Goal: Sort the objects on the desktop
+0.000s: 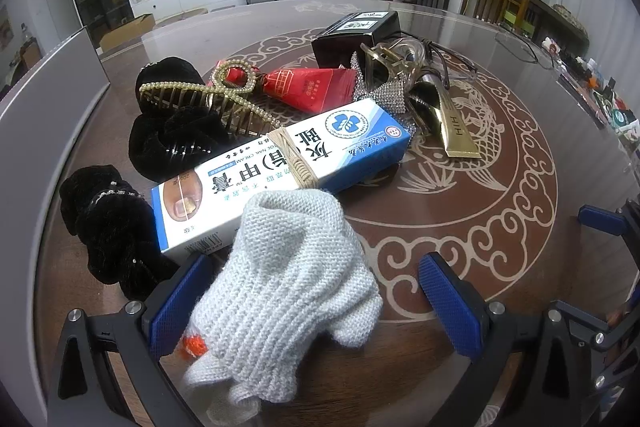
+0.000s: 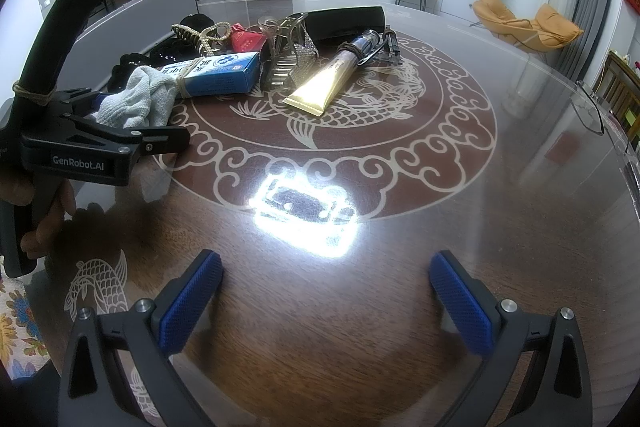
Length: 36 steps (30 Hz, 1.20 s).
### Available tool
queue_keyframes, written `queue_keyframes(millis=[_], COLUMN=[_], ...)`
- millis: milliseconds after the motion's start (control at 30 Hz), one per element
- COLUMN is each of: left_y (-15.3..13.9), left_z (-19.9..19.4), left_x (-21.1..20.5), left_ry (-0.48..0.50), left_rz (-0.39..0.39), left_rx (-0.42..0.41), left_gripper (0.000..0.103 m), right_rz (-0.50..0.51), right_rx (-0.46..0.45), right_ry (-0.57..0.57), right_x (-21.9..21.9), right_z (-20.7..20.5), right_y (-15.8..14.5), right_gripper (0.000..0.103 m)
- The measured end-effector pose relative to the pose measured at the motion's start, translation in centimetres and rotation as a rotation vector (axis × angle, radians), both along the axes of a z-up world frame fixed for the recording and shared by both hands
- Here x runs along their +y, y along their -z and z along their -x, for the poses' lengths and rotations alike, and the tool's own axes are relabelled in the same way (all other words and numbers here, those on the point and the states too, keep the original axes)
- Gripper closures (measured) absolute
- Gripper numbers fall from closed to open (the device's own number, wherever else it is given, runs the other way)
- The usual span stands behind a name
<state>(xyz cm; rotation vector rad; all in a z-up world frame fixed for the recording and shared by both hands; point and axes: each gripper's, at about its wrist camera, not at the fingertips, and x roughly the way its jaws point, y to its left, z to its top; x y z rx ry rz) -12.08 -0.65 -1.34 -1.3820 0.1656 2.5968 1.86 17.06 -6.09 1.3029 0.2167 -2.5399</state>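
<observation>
A white knitted cloth (image 1: 288, 283) lies between the wide-open fingers of my left gripper (image 1: 316, 303), leaning on a blue-and-white cream box (image 1: 280, 167). Behind the box lie a pearl hair claw (image 1: 208, 99), black velvet scrunchies (image 1: 116, 227), a red packet (image 1: 316, 87), a rhinestone clip (image 1: 388, 95), a gold tube (image 1: 452, 127) and a black box (image 1: 356, 35). My right gripper (image 2: 324, 303) is open and empty over bare table. The right wrist view shows the left gripper (image 2: 100, 131) at the cloth (image 2: 136, 103), the cream box (image 2: 224, 75) and the gold tube (image 2: 332, 83).
The round glass-topped table (image 2: 400, 227) has a carp pattern and a bright lamp glare (image 2: 308, 211). Eyeglasses (image 2: 592, 111) lie near its right edge. Small items crowd the far right rim (image 1: 600, 95). A grey panel (image 1: 48, 95) stands at the left.
</observation>
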Motion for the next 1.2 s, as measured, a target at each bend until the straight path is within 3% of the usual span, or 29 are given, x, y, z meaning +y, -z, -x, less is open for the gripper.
queue_keyframes(millis=[1033, 1067, 1133, 1167, 1200], left_y=[0.0, -0.1, -0.4, -0.6, -0.9], left_z=[0.0, -0.2, -1.1, -1.6, -2.3], left_x=[-0.1, -0.1, 0.2, 0.3, 0.4], left_ry=[0.007, 0.008, 0.037, 0.051, 0.060], left_rz=[0.005, 0.005, -0.001, -0.001, -0.002], left_rx=[-0.002, 0.002, 0.033, 0.044, 0.042], left_gripper=[0.000, 0.003, 0.029, 0.050, 0.061], right_rz=[0.000, 0.000, 0.000, 0.000, 0.000], right_rx=[0.000, 0.000, 0.000, 0.000, 0.000], right_ry=[0.000, 0.000, 0.000, 0.000, 0.000], right_x=[0.0, 0.0, 0.0, -0.1, -0.1], right_z=[0.0, 0.0, 0.0, 0.0, 0.0], right_y=[0.0, 0.0, 0.0, -0.1, -0.1], right_gripper=[0.000, 0.000, 0.000, 0.000, 0.000])
